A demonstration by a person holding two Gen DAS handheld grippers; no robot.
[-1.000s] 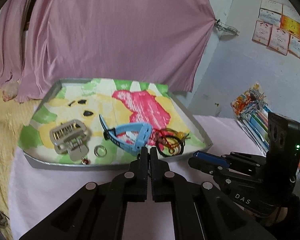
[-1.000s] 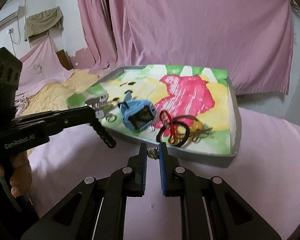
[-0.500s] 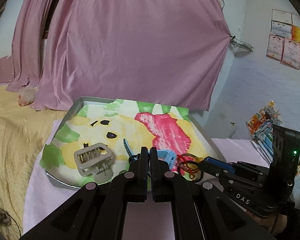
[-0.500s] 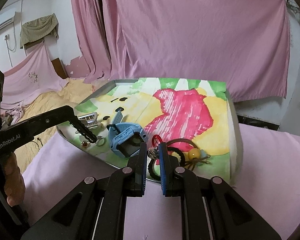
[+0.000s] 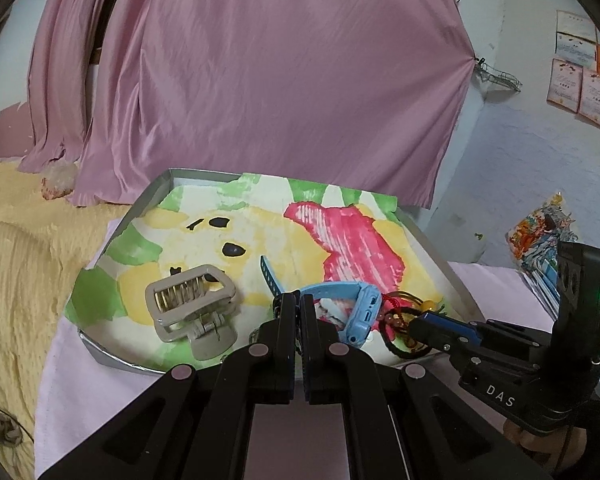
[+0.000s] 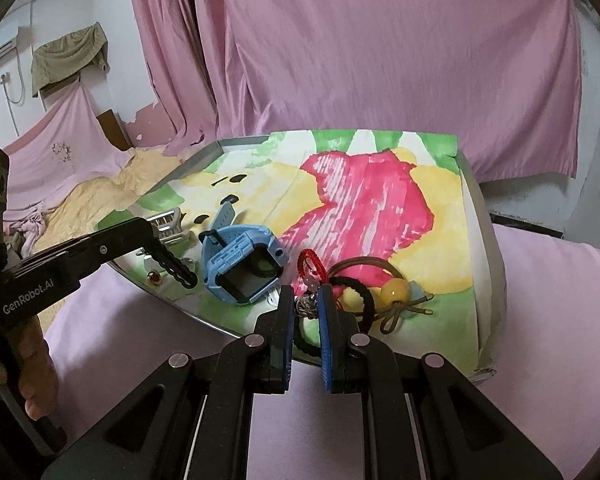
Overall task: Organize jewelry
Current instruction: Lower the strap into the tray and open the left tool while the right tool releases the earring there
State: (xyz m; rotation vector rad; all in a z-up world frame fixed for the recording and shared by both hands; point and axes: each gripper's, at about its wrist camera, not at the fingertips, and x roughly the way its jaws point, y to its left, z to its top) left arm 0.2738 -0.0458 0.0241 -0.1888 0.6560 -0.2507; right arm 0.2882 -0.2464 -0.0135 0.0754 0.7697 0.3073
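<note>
Mid-delivery in a jewellery tidy-up on a pink sheet, at the near edge of a grey tray [image 5: 112,360] lined with a painted picture. At far left of the tray, a beige claw clip [image 5: 192,312] lying on its side, with a small red bead [image 6: 154,278] close to the near rim. Next along, the left tongs [image 5: 298,308], pressed shut with nothing seen between them, hovering at the tray's near rim. Just right of those, a blue child's smartwatch [image 6: 244,268], strap curled, screen tilted toward the right wrist camera. Further right, a tangle of hair ties [image 6: 360,300]: a red cord loop, a black elastic and a brown elastic with a yellow bead. Rightmost, the right tongs [image 6: 306,300], clamped on a small beaded trinket [image 6: 305,309] and poised low over the tray between watch and hair ties. Judging from the layout: bringing the trinket in to join the rest, with the release not yet made. Next calls for lowering onto bare paper in the gap beside the black elastic, easing the tongs apart gently, then lifting straight up so as not to snag a loop, meanwhile keeping the left tongs clear of the watch strap.
</note>
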